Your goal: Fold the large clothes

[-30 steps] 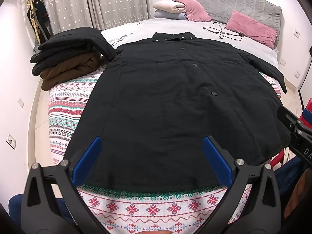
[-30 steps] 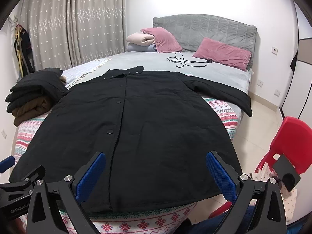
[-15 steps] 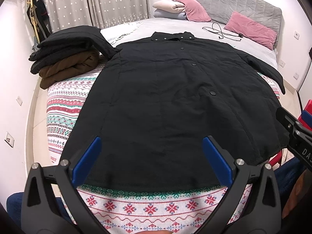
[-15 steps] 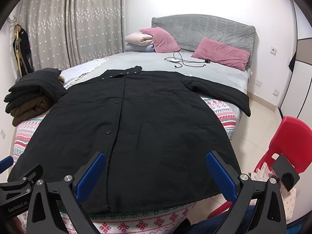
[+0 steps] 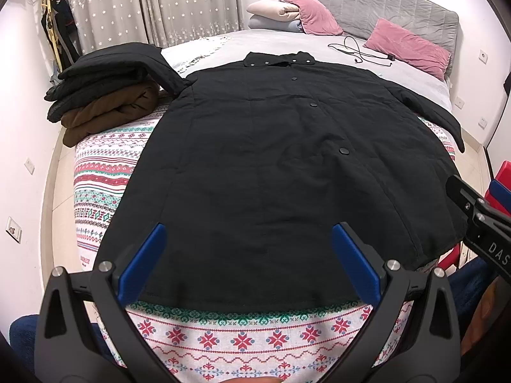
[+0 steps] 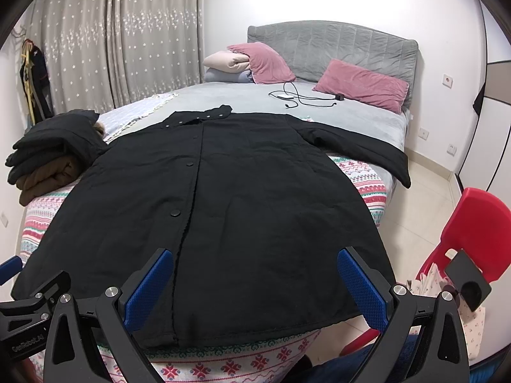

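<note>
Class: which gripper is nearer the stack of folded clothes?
Left. The left gripper hovers open over the coat hem on the side of the folded stack; the right gripper hovers open toward the red chair.

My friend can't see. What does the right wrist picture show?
A long black coat lies flat, buttoned, on a patterned bedspread, with the open right gripper above its hem. Folded clothes sit left; a red chair stands right.
</note>
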`<state>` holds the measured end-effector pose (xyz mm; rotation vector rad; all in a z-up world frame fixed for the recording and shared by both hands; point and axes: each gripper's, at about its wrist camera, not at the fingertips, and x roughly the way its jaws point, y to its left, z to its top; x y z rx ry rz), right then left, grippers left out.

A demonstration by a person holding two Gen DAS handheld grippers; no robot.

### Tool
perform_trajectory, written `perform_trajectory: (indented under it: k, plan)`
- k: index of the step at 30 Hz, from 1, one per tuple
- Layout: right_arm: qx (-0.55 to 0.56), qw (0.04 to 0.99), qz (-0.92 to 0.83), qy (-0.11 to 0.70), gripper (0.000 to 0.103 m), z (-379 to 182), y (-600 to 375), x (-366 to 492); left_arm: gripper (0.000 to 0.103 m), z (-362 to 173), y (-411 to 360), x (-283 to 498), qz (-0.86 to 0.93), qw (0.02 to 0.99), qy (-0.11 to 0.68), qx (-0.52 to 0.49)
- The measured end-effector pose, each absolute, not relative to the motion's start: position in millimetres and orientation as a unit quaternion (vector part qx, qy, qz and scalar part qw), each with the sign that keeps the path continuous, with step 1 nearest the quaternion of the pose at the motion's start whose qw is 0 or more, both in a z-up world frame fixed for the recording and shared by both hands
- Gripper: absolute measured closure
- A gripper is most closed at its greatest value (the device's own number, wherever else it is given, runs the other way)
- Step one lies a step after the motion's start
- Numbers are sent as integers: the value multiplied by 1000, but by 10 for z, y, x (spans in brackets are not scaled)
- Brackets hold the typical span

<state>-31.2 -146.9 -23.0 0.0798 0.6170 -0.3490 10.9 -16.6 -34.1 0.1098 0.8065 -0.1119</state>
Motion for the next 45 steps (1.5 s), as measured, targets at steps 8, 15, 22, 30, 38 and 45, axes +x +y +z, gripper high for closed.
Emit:
perform_trajectory:
  k: [8, 15, 22, 30, 38, 45]
  plan:
    - [49, 934, -174, 309, 0, -246, -1510, -318, 0, -332, -162, 110, -53, 917, 391, 53]
    - [47, 934, -174, 308, 0, -255, -1513, -325, 0, -332, -164, 106, -53, 917, 391, 55]
    - [55, 934, -173, 308, 0, -267, -1541, -317, 0, -335, -174, 96, -53, 917, 391, 56]
    - [46, 931, -179, 314, 0, -283, -1556, -334, 0, -334, -193, 94, -52, 917, 391, 56]
    - [46, 929, -186, 318, 0, -301, -1596, -339, 0, -329, -191, 85, -50, 918, 389, 56]
    - [41, 925, -199, 321, 0, -327, -1668, -357, 0, -320, -95, 90, -40, 919, 389, 52]
